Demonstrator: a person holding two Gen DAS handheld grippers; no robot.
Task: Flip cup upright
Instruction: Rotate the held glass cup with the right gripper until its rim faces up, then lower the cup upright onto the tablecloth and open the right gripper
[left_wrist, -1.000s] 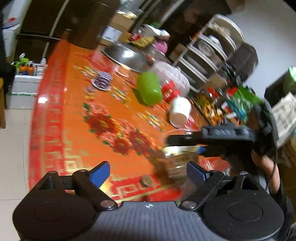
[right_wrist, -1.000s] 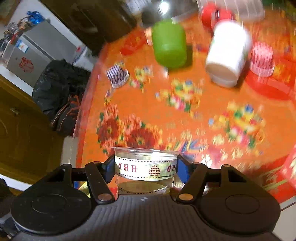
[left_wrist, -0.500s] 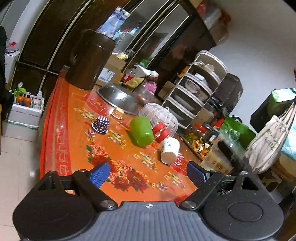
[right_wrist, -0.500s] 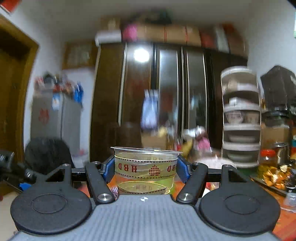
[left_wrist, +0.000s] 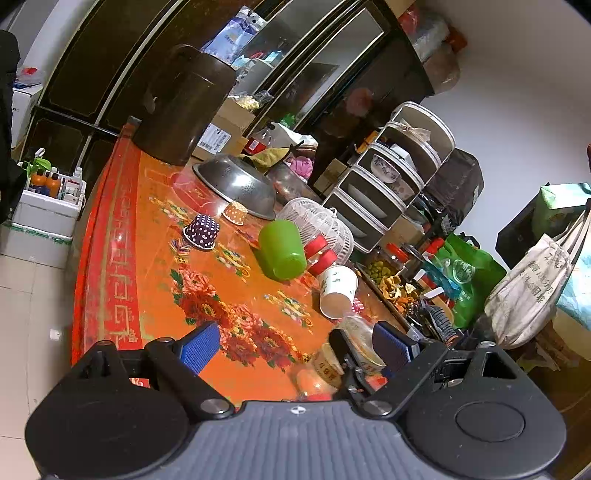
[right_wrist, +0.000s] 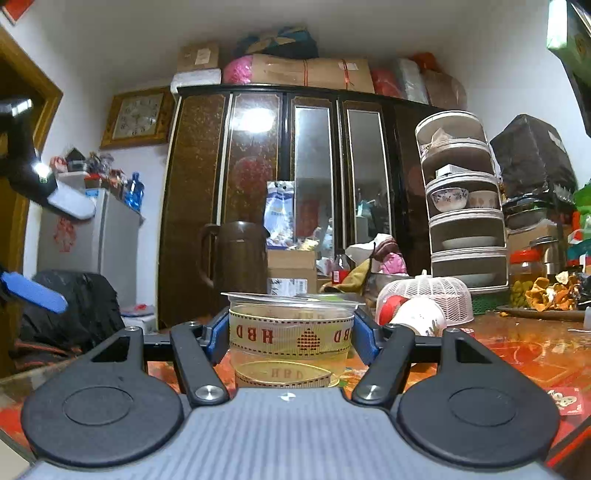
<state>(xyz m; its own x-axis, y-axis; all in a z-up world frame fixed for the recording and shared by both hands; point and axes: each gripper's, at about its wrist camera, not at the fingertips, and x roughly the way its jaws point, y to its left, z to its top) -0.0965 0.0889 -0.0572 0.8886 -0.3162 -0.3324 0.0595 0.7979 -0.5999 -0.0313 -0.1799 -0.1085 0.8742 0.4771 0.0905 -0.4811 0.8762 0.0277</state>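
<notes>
A clear plastic cup (right_wrist: 290, 339) with a yellow "HBD" band stands upright, rim up, between the blue pads of my right gripper (right_wrist: 290, 338), which is shut on it just above the orange flowered table (right_wrist: 517, 347). The same cup (left_wrist: 332, 365) shows in the left wrist view, held by the right gripper's fingers near the table's front. My left gripper (left_wrist: 295, 345) is open and empty, hovering over the table's near edge beside the cup.
A green cup (left_wrist: 282, 249) and a white paper cup (left_wrist: 338, 291) lie on their sides mid-table. A purple dotted cup (left_wrist: 202, 231), an orange dotted cup (left_wrist: 234, 213), a steel colander (left_wrist: 234, 184), a white mesh cover (left_wrist: 317, 229) and a brown jug (left_wrist: 181, 103) stand farther back.
My right gripper has turned from looking down at the table to level, bringing the clear cup rim-up and low over the table. My left gripper has tilted up and drawn back.
</notes>
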